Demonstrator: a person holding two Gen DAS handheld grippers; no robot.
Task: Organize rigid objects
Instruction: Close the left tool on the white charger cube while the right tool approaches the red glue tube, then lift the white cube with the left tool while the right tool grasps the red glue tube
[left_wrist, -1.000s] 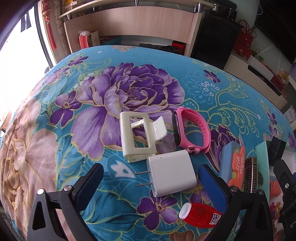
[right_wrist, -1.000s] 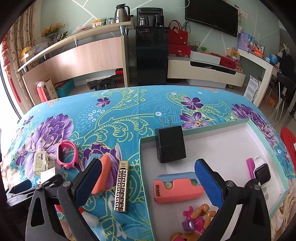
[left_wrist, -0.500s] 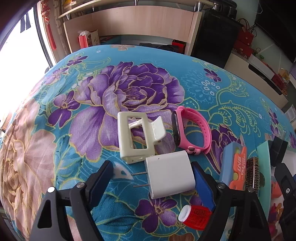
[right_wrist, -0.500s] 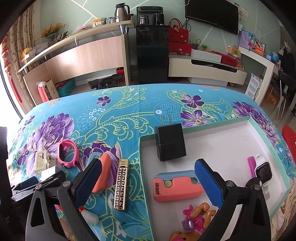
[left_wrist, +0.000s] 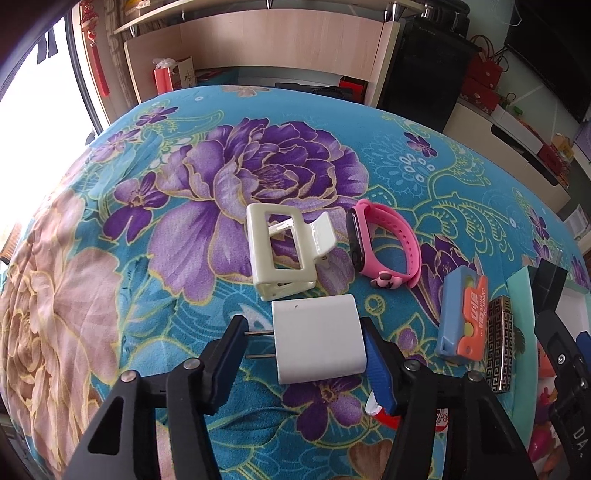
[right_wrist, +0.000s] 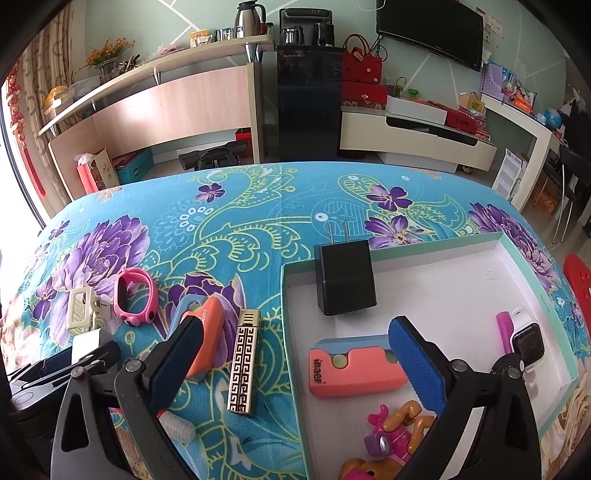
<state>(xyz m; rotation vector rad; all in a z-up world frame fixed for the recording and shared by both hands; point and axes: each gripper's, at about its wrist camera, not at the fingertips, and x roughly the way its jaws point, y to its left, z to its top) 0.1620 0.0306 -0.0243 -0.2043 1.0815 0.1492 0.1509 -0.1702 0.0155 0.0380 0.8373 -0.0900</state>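
Colours and patterns, desk items
Teal floral cloth (left_wrist: 110, 258) with purple peonies; white charger (left_wrist: 317, 341); cream clip (left_wrist: 280, 254); pink watch band (left_wrist: 388, 247); black charger (right_wrist: 345, 282); gold-black Greek-key lighter (right_wrist: 243, 363); white tray (right_wrist: 443, 280), mint rim; blue pads (right_wrist: 417, 362).

I count two plug chargers, one white (left_wrist: 318, 341) and one black (right_wrist: 345, 281); two orange-and-blue cutters (right_wrist: 356, 370) (left_wrist: 463, 317); one pink wristband (left_wrist: 386, 245).
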